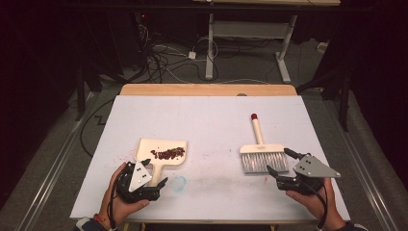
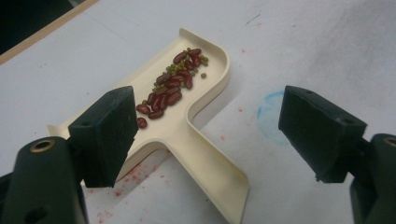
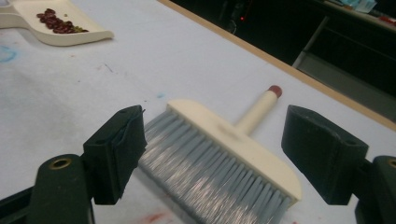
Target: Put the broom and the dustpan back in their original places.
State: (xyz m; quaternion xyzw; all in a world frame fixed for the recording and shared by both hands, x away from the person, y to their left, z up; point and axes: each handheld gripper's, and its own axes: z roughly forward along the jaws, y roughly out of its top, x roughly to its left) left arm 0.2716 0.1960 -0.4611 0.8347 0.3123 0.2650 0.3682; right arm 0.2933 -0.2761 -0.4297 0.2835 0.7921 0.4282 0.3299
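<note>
A cream dustpan (image 1: 161,158) lies on the white table, holding several red beans (image 1: 168,153) and small green ones (image 2: 173,82). Its handle points toward my left gripper (image 1: 150,174), which is open with the jaws on either side of the handle (image 2: 205,161), not touching it. A cream hand brush (image 1: 261,151) with grey bristles (image 3: 205,163) and a red-tipped handle lies at the right, bristles toward me. My right gripper (image 1: 280,161) is open just short of the bristles, nothing held.
The white table top (image 1: 211,120) has a wooden far edge (image 1: 207,89). A faint blue ring mark (image 1: 178,183) sits right of the dustpan handle, and red specks (image 2: 126,179) dot the surface. Beyond the table are a desk frame and cables on the floor.
</note>
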